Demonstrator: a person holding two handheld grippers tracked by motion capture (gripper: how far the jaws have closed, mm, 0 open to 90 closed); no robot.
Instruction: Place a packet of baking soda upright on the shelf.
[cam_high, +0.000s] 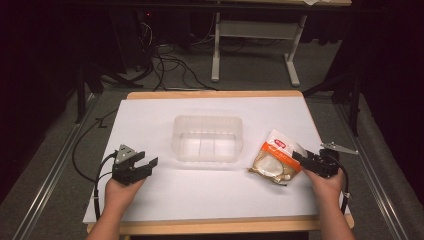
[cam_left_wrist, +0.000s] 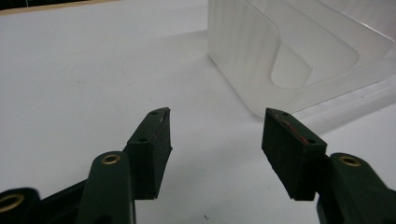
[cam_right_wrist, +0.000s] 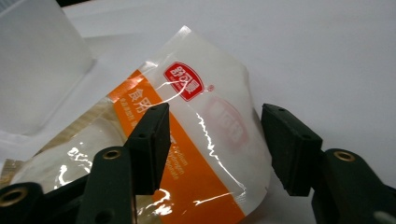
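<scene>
So the right gripper (cam_right_wrist: 212, 149) is sitting right at the top end of the snack pouch (cam_right_wrist: 187, 135), jaws parted with the sealed white edge between them, 1 pad over the orange band and the other just off the bag's side, so nothing's clamped yet as far as I can see. If it were me I'd ease in a touch deeper before squeezing, so the pads bite past the thin seal instead of just pinching slippery film, then lift straight up so the heavy end hangs and doesn't swing. Off to that gripper's left is the clear plastic bin (cam_high: 207, 138), which looks like where it's headed. The left gripper (cam_high: 141, 167) is wide open and holding nothing, parked on the far side of the bin. Can't read the small print on the pouch, its lower end is cut off in the right gripper view, and glare hides what's inside.
</scene>
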